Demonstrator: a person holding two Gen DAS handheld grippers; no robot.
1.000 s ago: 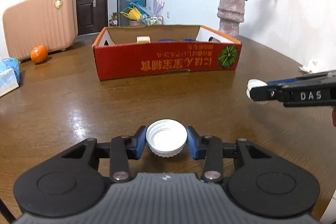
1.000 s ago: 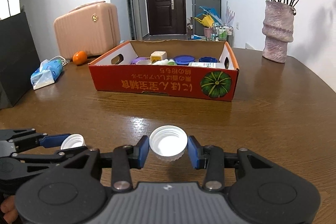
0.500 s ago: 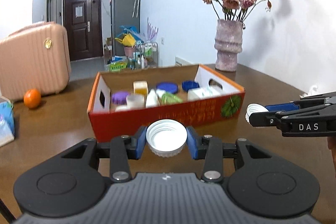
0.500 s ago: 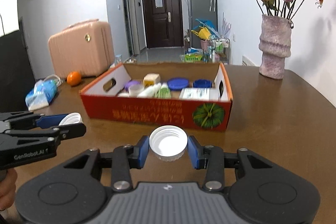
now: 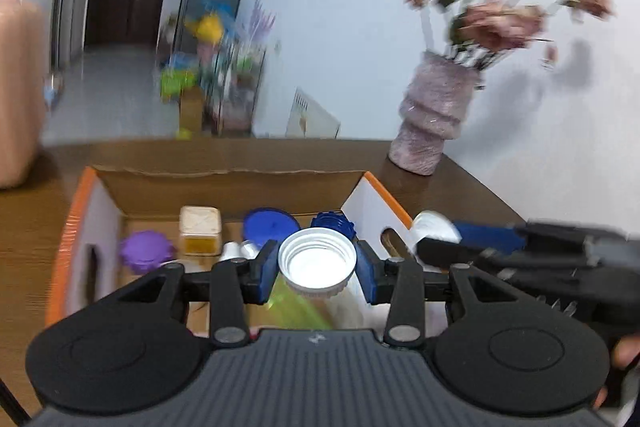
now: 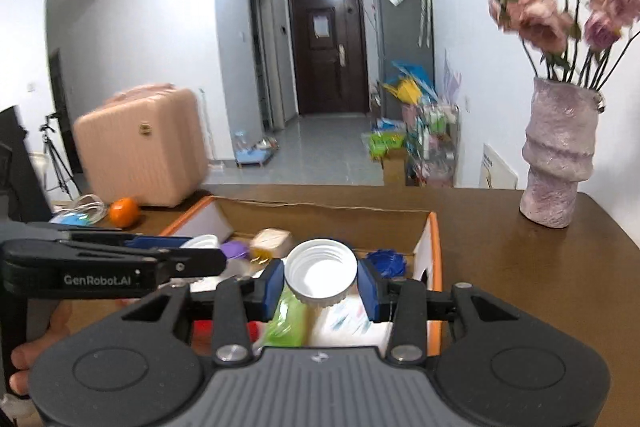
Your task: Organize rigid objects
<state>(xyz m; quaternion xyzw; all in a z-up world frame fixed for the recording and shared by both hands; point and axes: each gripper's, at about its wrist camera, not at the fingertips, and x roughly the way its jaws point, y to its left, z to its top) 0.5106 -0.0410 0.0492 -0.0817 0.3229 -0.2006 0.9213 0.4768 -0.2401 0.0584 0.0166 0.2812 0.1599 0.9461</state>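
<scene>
Where lettered, tongs (image 6: 188, 251) read "GenRobot.AI".

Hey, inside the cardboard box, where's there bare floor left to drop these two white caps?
Free: the brown strip along the box back wall, behind the purple lid and tan cube. Crowded: the middle and near end, with blue lids, a green bottle and a white packet.

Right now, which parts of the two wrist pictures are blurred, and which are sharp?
Left wrist view: the pink textured vase and doorway smear; the left gripper and its white plastic cap are crisp. Right wrist view: mostly sharp, only the dried flowers blur slightly.
</scene>
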